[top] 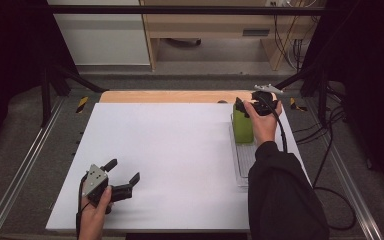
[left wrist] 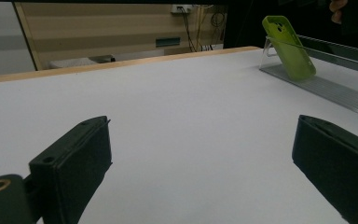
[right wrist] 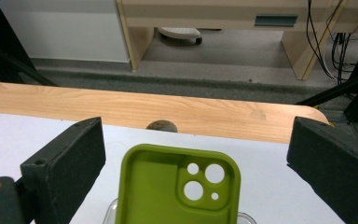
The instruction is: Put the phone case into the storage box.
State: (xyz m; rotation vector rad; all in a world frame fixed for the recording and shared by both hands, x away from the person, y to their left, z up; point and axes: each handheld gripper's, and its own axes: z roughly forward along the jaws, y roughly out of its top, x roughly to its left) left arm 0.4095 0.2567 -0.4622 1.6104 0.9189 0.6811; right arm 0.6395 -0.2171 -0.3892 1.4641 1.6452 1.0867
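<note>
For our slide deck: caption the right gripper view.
Open right gripper poised over a green phone case leaning in a clear stand.

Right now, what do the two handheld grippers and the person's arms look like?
Both are black two-jaw tools with flat, blocky black jaws. The left gripper carries a grey three-cornered plate on top, and a cable trails from it. The right gripper also has a pale plate and a black cable looping back along the arm, which wears a black long sleeve. A brass-coloured ring sits beside each left jaw.

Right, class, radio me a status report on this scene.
Right gripper open, jaws either side of green phone case. Case leaning in clear stand. Left gripper open, idle over table. Nothing obstructing.
</note>
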